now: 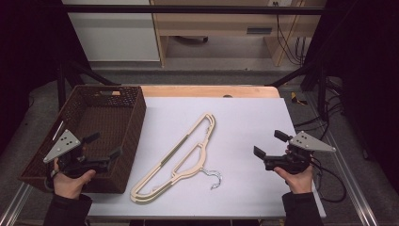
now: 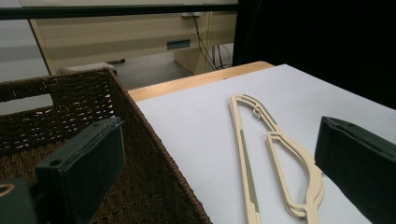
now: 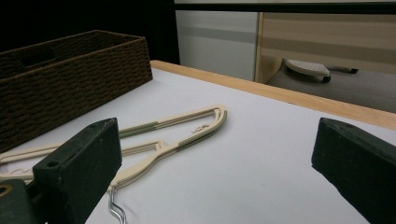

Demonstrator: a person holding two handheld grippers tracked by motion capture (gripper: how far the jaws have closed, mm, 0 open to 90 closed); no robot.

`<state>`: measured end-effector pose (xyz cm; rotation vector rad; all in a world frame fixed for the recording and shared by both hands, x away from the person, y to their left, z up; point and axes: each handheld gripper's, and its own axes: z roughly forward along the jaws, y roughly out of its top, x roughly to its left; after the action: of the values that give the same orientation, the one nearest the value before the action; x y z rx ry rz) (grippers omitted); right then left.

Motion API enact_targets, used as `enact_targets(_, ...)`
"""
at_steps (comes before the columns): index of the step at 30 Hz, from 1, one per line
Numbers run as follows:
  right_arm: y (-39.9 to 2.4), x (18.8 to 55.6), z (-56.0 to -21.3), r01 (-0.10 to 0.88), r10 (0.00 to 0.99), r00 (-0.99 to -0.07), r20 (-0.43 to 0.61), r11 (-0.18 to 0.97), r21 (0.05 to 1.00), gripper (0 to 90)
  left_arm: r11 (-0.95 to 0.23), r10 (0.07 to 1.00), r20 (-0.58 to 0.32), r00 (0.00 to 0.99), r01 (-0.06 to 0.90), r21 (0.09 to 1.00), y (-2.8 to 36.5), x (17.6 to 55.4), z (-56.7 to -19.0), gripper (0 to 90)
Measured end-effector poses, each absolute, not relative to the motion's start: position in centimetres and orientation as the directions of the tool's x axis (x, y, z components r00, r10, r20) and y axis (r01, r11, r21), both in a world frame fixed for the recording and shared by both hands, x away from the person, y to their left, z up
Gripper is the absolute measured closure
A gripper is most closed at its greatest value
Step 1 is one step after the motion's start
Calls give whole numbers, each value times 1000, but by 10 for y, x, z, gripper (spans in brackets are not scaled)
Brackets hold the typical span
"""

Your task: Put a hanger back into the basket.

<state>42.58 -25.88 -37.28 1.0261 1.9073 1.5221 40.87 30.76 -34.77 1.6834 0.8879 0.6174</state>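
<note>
Risk assessment: the cream hangers (image 1: 181,157) lie as a flat stack on the white table cover (image 1: 254,122), so a jaw has little edge to catch. A low approach could push the stack sideways instead of lifting it. Should the pads close on one layer alone, the stack would likely split, leaving the rest behind. The wire hook (image 1: 214,179) juts out at the stack's near end and may snag a jaw or the cover during a lift. The wicker basket (image 1: 123,99) stands just beside the hangers' left flank; a wide swing of the left gripper (image 1: 104,147) could knock its wall.

Position, taking the hangers as landmark: the stack runs diagonally, its narrow end pointing away from the person. The left gripper hovers to the hangers' left, above the basket's near corner, apart from them. The right gripper (image 1: 268,143) hovers well to their right, above bare cover.

Jaw state: both grippers stand spread wide with nothing between the pads; neither touches the hangers
</note>
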Motion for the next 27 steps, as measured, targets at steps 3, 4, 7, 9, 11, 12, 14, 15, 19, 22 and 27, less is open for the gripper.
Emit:
enact_targets(3, -259, 425, -372, 248, 797, -598, 81, 89, 965, 20, -155, 801, -23, 598, 245, 957, 302, 407, -345, 13)
enact_targets(4, -259, 424, -372, 247, 798, -598, 79, 89, 965, 20, -157, 798, -22, 602, 244, 957, 301, 407, -344, 13)
enact_targets(7, -257, 424, -371, 244, 794, -604, 71, 100, 965, 20, -163, 792, -21, 611, 244, 956, 297, 406, -343, 13)
enact_targets(9, -256, 425, -371, 251, 792, -606, 70, 107, 962, 19, -179, 784, -14, 621, 248, 952, 292, 407, -343, 16)
enact_targets(11, -255, 425, -372, 252, 793, -606, 68, 110, 961, 19, -186, 780, -12, 625, 251, 950, 289, 407, -343, 19)
enact_targets(12, -254, 425, -372, 252, 789, -611, 68, 113, 961, 19, -197, 772, -12, 636, 257, 946, 284, 407, -343, 22)
enact_targets(14, -253, 425, -371, 251, 787, -613, 65, 116, 961, 19, -208, 767, -5, 642, 256, 944, 281, 407, -343, 28)
enact_targets(15, -252, 424, -371, 251, 786, -615, 64, 118, 961, 18, -218, 760, -1, 650, 257, 942, 277, 407, -343, 34)
enact_targets(19, -250, 424, -370, 252, 783, -618, 63, 122, 960, 19, -274, 730, 19, 683, 268, 924, 260, 407, -345, 41)
enact_targets(22, -250, 424, -370, 255, 780, -623, 64, 125, 959, 18, -335, 693, 36, 720, 278, 900, 242, 406, -350, 47)
enact_targets(27, -250, 423, -370, 256, 779, -624, 62, 129, 958, 18, -377, 668, 45, 743, 285, 881, 226, 406, -357, 59)
